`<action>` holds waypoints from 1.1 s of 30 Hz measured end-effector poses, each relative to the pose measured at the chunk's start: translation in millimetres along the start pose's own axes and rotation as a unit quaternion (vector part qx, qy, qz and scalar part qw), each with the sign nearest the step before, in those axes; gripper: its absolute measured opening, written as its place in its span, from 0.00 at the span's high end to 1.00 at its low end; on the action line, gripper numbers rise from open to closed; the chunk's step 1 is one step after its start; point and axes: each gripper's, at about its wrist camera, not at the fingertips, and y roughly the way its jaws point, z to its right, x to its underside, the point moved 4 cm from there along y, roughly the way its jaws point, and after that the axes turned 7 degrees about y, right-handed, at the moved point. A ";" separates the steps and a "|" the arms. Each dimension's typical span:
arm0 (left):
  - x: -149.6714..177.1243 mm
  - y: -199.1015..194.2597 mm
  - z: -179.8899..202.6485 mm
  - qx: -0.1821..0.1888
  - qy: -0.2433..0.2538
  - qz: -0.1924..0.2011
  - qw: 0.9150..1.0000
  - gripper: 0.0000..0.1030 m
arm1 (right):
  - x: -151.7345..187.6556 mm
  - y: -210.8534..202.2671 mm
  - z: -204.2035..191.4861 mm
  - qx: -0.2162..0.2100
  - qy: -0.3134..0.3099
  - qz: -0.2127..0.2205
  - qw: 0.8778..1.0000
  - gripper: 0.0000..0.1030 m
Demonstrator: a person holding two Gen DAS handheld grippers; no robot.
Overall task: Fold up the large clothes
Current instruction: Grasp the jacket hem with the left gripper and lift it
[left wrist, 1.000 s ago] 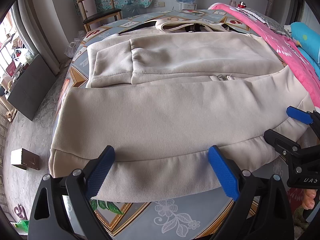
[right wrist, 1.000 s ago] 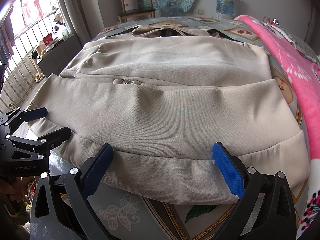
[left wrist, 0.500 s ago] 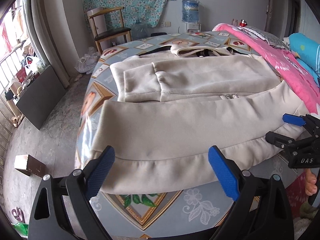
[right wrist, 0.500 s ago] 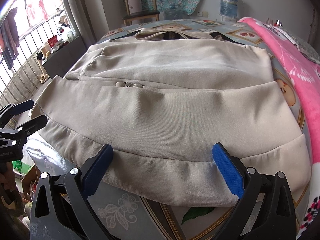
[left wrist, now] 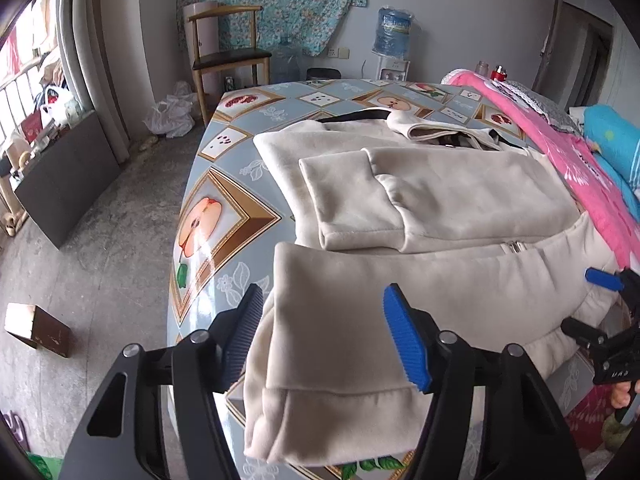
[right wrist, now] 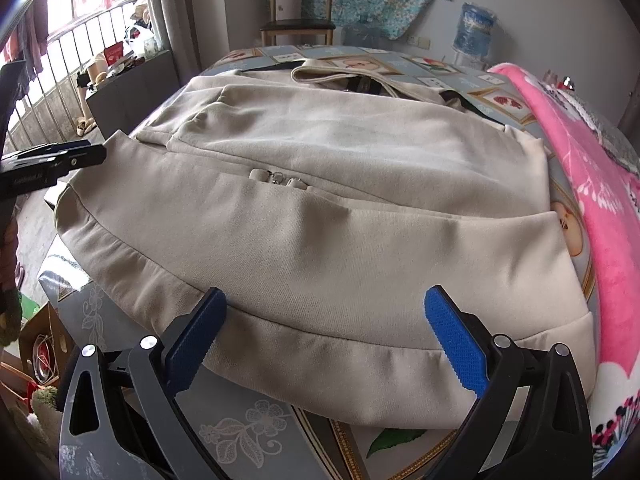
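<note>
The thick, soft jacket (right wrist: 320, 208) should sag, so its firmer near hem suits the left gripper (left wrist: 324, 336) and right gripper (right wrist: 328, 336), both with fingers apart.

jacket underside: folded under, hidden; jacket (left wrist: 420, 280) covers the table (left wrist: 224, 208) beneath it
zipper pull (right wrist: 276, 178): too small to read
right gripper (left wrist: 592, 304): cut by the left view's edge, only finger ends show
left gripper (right wrist: 60, 156): cut at the right view's edge
</note>
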 end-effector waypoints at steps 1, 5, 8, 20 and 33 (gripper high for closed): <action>-2.2 8.9 -5.8 0.023 -0.009 -0.013 1.000 0.40 | 0.0 0.5 0.2 0.000 0.002 -0.002 1.000 0.07; -6.6 29.9 -17.5 0.071 -0.033 -0.036 0.996 0.43 | -1.4 3.3 2.3 -0.003 0.013 -0.015 1.000 0.07; -6.7 30.3 -18.5 0.075 -0.028 -0.031 0.996 0.62 | -0.9 6.4 4.2 -0.009 0.021 -0.025 0.999 0.07; -2.1 -5.0 4.3 0.145 0.029 0.028 0.989 0.75 | -0.3 9.2 5.6 -0.013 0.030 -0.042 0.999 0.07; -3.5 38.3 -6.7 0.101 0.011 -0.063 0.993 0.75 | -0.4 9.6 7.3 -0.013 0.033 -0.041 0.999 0.07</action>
